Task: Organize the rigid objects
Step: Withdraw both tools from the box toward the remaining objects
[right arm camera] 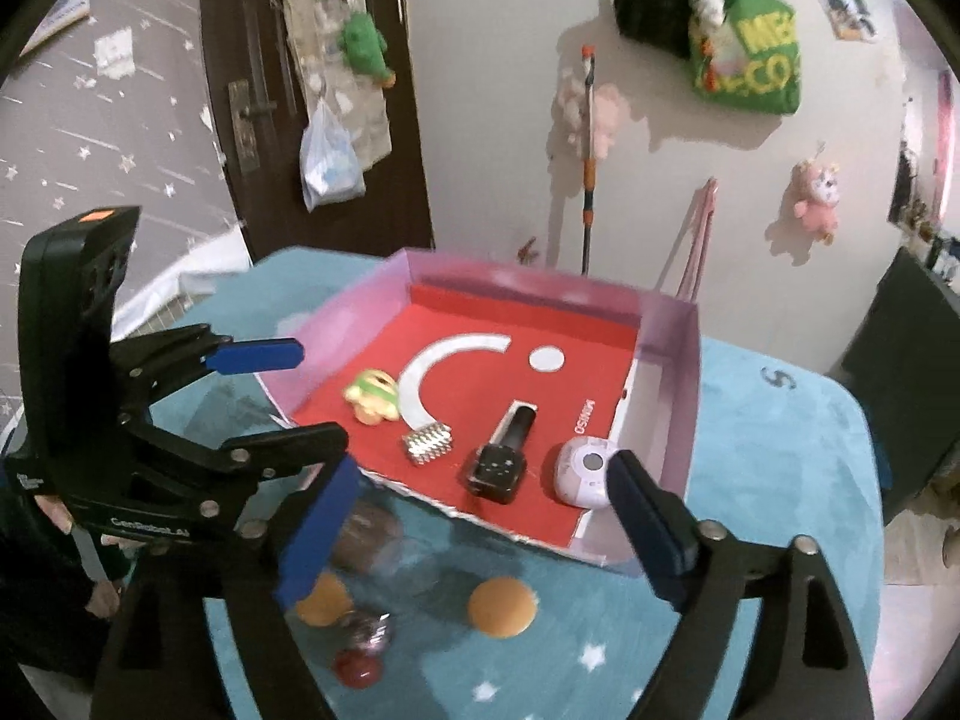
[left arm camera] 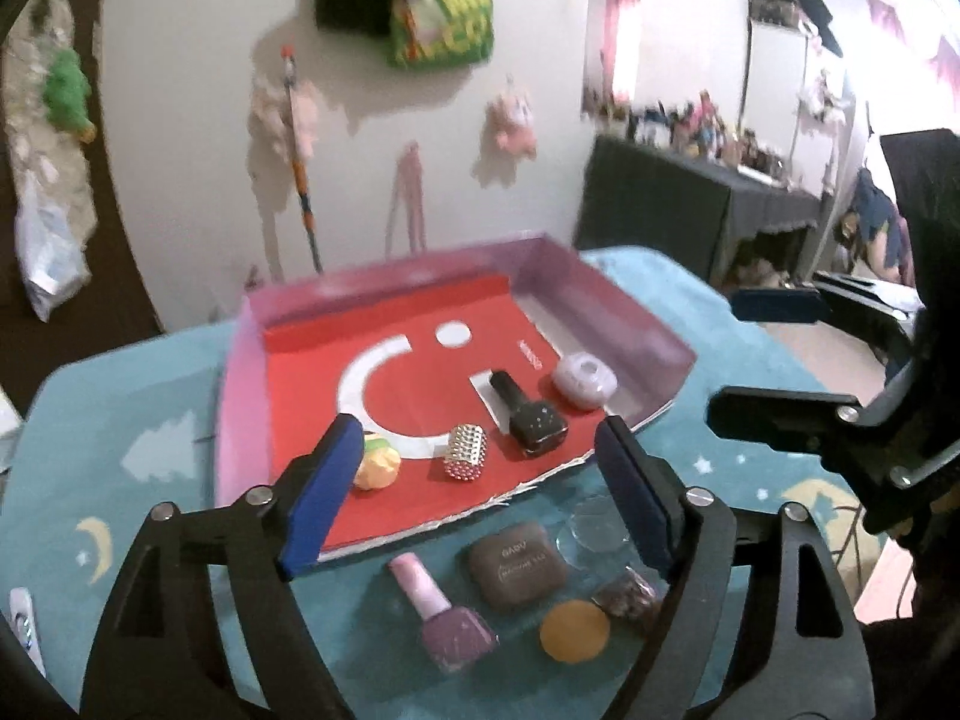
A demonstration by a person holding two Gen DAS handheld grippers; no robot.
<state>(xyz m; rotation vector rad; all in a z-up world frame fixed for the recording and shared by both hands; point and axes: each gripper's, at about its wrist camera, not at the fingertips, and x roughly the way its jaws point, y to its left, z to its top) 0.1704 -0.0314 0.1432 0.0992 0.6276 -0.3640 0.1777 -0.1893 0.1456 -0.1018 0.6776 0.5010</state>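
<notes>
Nail polish in pink (left arm camera: 441, 621) sits on the teal cloth (left arm camera: 150, 384) right under our left gripper (left arm camera: 480, 468), which is spread wide and holding nothing. Our right gripper (right arm camera: 480, 501) is wide too, hovering by the tray (right arm camera: 672, 372). We count 4 things in the tray: 1 black polish bottle (right arm camera: 501, 459), 1 studded roller (right arm camera: 427, 445), 1 toy figure (right arm camera: 372, 399), 1 round lilac case (right arm camera: 582, 471). Tray liner reads MINISO.
</notes>
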